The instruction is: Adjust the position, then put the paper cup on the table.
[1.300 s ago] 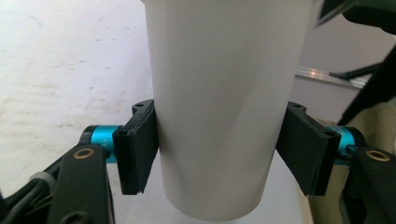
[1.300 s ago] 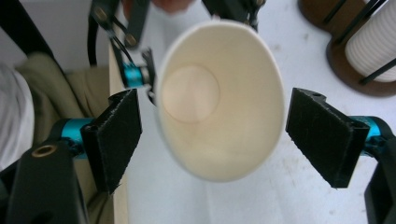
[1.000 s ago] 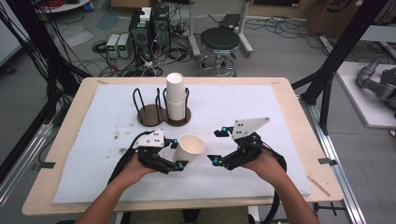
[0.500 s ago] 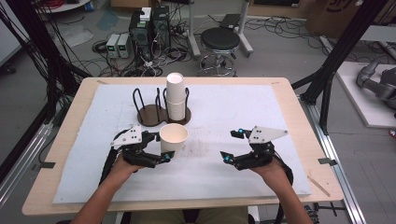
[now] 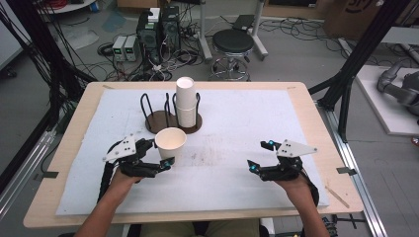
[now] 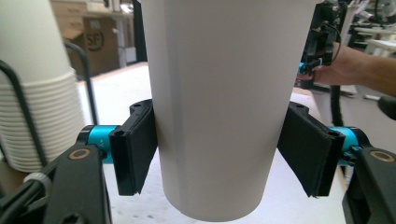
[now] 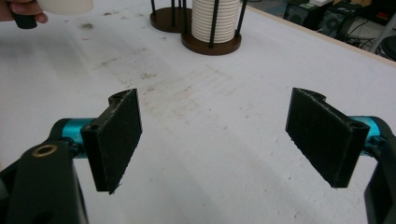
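A white paper cup (image 5: 170, 139) stands upright between the pads of my left gripper (image 5: 162, 152), low over the white mat (image 5: 232, 123) at front left. Seen from the left gripper view, the cup (image 6: 219, 93) sits with both black pads (image 6: 135, 149) against its sides near the base. The left gripper (image 6: 217, 154) has just been opening slightly with the cup still between its jaws. My right gripper (image 5: 260, 156) hovers at front right, open and empty. Its pads (image 7: 116, 135) stand wide apart over bare mat in the right gripper view (image 7: 215, 140).
A tall stack of paper cups (image 5: 185, 101) fills the right wire holder on a round wooden base; the left holder (image 5: 157, 118) beside it is empty. The stack (image 6: 37, 93) stands close on the left of the held cup. Stools, cables and equipment lie beyond the table's far edge.
The left gripper carried the cup leftward and turned it from tilted to upright. The right gripper moved away to the right and lower, toward the table's front right.
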{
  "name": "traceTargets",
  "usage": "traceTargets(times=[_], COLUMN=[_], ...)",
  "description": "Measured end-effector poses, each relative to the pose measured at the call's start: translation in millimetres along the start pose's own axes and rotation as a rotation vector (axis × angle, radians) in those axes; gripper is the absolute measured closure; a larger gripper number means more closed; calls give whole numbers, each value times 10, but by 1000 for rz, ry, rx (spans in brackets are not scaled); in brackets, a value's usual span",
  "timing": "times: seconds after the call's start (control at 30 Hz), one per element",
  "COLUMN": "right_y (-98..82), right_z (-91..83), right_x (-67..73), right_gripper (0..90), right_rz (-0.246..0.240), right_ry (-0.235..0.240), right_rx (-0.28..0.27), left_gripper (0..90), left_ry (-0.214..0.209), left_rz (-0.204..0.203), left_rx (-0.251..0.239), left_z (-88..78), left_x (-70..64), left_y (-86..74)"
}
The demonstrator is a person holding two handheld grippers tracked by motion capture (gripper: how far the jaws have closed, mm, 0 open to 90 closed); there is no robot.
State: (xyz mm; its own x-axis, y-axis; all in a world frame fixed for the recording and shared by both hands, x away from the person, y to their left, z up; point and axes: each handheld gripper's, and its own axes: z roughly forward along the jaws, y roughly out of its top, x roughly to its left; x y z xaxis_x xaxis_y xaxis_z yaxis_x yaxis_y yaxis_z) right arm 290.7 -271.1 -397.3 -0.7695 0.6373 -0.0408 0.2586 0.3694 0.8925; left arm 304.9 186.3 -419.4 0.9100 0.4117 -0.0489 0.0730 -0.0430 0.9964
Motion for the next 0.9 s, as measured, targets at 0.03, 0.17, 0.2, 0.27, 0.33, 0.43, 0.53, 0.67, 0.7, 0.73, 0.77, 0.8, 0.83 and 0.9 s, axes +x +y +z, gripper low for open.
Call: traceTargets(times=[0.03, 0.17, 0.2, 0.27, 0.33, 0.43, 0.53, 0.67, 0.7, 0.73, 0.77, 0.8, 0.83, 0.9], right_y=[0, -17, -24, -32, -35, -40, -47, -52, -56, -60, -64, -68, -72, -77], right_z=[3, 17, 20, 21, 16, 3, -6, -13, -15, -20, -23, -27, -28, -28], right_x=[-6, -5, -1, 1, -6, -15, -21, -20, -24, -26, -29, -30, -34, -39], right_gripper=[189, 189, 189, 189, 189, 189, 189, 189, 189, 189, 189, 189, 189, 189], right_rz=[2, 7, 8, 7, 5, 14, 13, 15, 12, 15, 16, 18, 16, 12], right_ry=[-3, -2, -1, -2, -6, -12, -17, -20, -23, -23, -23, -23, -22, -19], right_rx=[-4, -4, -2, 4, -1, -1, 0, 2, 1, 2, 0, 3, 2, 4], left_gripper=[310, 310, 310, 310, 309, 308, 308, 308, 308, 308, 308, 309, 309, 310], left_ry=[3, 13, 14, 19, 21, 29, 43, 62, 71, 85, 101, 122, 149, 196], left_rz=[4, 3, 5, 7, 6, 7, 7, -1, 0, 2, 5, 10, 13, 10], left_rx=[-4, -12, -11, -14, -16, -13, -23, -49, -52, -52, -50, -43, -39, -47], left_z=[-14, -43, -44, -44, -42, -53, -88, -171, -196, -224, -256, -293, -334, -427], left_x=[6, 11, 10, 9, 12, 24, 39, 107, 127, 147, 171, 197, 226, 291], left_y=[3, -1, -2, 0, 1, -1, 4, 1, 1, 1, -1, -3, -4, -9])
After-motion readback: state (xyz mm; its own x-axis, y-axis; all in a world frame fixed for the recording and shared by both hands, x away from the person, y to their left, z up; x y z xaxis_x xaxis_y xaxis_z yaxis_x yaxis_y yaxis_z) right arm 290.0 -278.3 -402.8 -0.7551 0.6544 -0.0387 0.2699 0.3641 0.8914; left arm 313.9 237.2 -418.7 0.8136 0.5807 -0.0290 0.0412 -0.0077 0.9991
